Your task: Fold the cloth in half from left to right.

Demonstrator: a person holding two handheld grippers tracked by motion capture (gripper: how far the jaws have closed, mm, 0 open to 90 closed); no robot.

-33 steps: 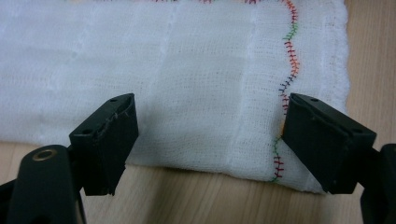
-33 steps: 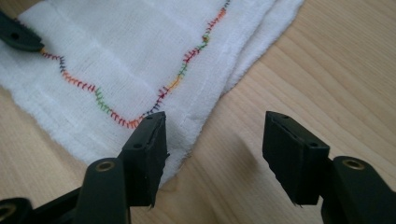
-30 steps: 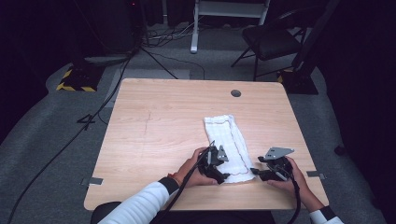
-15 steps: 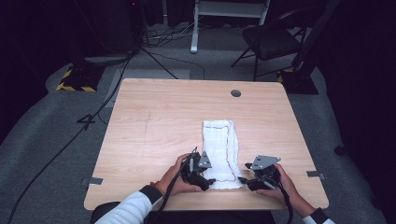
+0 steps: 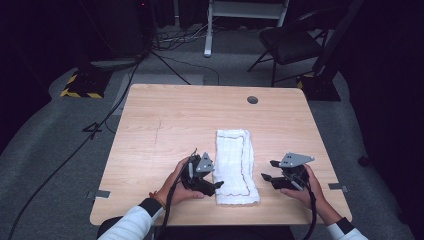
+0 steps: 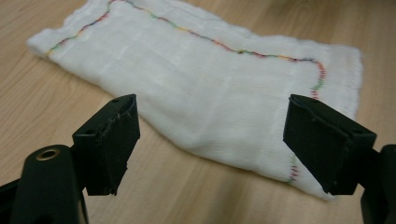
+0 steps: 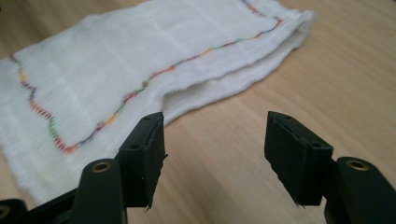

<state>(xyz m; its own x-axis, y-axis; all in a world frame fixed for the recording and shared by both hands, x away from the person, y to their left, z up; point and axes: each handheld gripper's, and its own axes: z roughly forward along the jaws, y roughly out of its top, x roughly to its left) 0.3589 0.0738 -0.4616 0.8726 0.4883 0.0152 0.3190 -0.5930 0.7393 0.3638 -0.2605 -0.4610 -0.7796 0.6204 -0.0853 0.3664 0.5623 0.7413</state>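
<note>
Wooden table (image 5: 165, 125), black chair (image 5: 287, 42) beyond, striped yellow-black block (image 5: 79, 86) on grey floor (image 5: 55, 145).

Left tool (image 5: 216, 186) and right tool (image 5: 267, 170) sit low, jaws apart and empty, pointing toward each other.

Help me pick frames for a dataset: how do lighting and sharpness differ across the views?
High view: table evenly lit, surrounding room dark, picture slightly soft. Left gripper view: cloth fairly sharp, far tabletop blurred. Right gripper view: stitching on the cloth crisp, no glare, jaws dark.
</note>
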